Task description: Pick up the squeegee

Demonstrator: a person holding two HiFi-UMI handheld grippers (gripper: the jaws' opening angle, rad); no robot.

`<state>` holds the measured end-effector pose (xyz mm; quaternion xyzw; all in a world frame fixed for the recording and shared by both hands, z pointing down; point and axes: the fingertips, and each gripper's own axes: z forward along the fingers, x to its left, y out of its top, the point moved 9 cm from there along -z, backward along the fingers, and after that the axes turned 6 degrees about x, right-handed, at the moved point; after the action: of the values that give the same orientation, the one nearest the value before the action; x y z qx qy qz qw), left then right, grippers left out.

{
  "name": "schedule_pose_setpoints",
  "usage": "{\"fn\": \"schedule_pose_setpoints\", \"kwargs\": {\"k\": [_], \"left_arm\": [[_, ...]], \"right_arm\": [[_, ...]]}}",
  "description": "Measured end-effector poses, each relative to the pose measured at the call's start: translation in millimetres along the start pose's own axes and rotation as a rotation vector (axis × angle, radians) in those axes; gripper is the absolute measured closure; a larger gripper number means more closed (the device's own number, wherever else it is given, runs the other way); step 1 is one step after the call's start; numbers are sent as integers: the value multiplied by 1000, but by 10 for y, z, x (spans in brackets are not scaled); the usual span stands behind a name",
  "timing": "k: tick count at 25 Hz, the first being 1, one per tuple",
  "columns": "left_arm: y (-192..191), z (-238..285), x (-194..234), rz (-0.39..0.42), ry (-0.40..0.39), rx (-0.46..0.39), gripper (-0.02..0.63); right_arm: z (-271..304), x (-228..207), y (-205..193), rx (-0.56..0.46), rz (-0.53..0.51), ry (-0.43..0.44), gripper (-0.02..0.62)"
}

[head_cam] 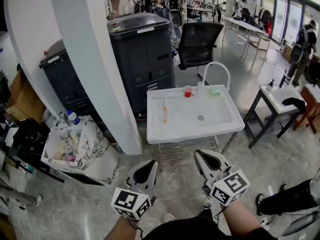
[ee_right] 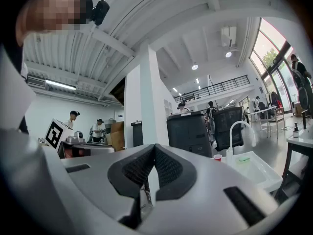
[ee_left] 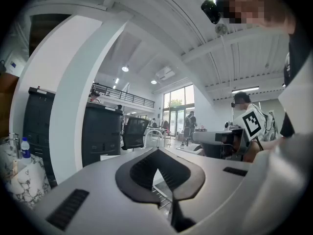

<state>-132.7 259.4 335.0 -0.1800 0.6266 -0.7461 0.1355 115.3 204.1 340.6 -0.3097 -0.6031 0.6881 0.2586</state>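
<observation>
The squeegee (head_cam: 164,112) is taken to be the thin white and orange thing lying flat in the white sink (head_cam: 155,130), in the middle of the head view. It is too small to be sure. It is seen near the left side of the sink, well apart from the drain (head_cam: 200,117).

The left gripper (head_cam: 149,167) and the right gripper (head_cam: 202,156) are held at the bottom of the head view, well apart from the sink. In the left gripper view the fingers (ee_left: 142,173) are pressed together with nothing between them. In the right gripper view the fingers (ee_right: 168,169) are shut the same way, and nothing is held.

A few things could go wrong from here:

- If the fingers are not opened first, the squeegee would only be pushed along the sink floor.
- The handle looks thin and flat, and the sink floor looks smooth, so it may be slid away or dropped when squeezed.
- The front rim of the sink may be bumped if a gripper is brought in too low.
- The red cup (head_cam: 188,91) is set near the far end of the squeegee, at the back rim. It could be knocked over if the reach goes too far.
</observation>
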Motion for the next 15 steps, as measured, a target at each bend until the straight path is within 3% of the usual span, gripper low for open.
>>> {"fn": "schedule_pose_setpoints", "kwargs": {"k": [15], "left_arm": [[-85, -86, 0, 10, 7, -8, 589]], "right_arm": [[-33, 86, 2, -13, 9, 3, 578]]}}
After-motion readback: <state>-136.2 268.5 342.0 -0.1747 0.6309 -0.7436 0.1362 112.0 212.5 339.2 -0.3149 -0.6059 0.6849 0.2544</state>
